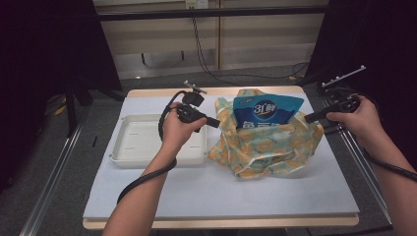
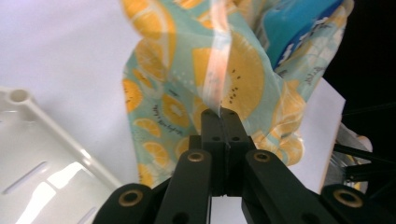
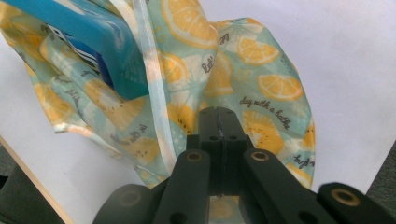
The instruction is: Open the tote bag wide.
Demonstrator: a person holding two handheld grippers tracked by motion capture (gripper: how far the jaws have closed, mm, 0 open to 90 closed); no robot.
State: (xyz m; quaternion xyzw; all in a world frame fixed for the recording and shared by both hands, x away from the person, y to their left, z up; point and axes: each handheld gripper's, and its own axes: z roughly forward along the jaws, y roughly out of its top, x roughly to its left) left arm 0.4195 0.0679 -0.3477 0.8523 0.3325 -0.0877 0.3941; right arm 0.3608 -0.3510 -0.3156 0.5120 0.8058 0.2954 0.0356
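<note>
Standing upright in fruit-print bag (image 1: 265, 142), blue pouch (image 1: 266, 112); L/R grippers (image 1: 215, 123) (image 1: 309, 118) pinching rim.

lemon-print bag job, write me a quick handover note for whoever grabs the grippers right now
Left gripper: jaws shut on the lemon-print bag's left strap or rim.
Right gripper: jaws shut on the bag's right side.
The bag sits mid-table, held open between the two grippers, with the blue snack pouch standing in it, its top half sticking out.
The white tray lies to the bag's left with nothing in it.
Done: bag gripped on both sides and spread.
Left, probably: get the pouch out, perhaps onto the tray; one gripper must let go first.
</note>
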